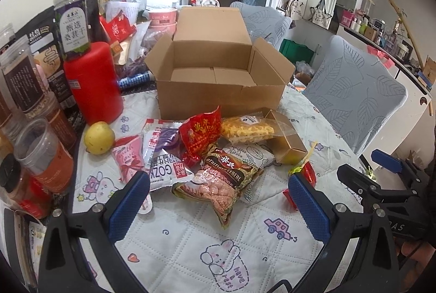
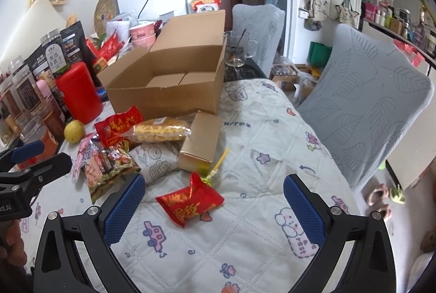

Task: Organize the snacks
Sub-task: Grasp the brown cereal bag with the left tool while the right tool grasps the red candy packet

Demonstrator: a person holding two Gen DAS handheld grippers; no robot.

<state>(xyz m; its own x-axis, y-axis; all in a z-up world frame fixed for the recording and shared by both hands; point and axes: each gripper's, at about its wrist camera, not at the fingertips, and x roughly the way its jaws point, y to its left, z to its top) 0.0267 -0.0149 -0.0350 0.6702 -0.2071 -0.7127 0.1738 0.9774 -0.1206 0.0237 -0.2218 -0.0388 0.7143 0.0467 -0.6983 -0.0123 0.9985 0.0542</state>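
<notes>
Lying between spread right gripper (image 2: 214,207) fingers (image 2: 125,207), red packet (image 2: 189,201), untouched

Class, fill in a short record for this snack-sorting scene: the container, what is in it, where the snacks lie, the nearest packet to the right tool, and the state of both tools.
container: cardboard box, flaps open
contents: nothing visible inside
snacks: packets piled on the quilted cloth in front of the box
nearest to right tool: red packet, lying apart from the pile
left tool: open, holding nothing
right tool: open, holding nothing
</notes>
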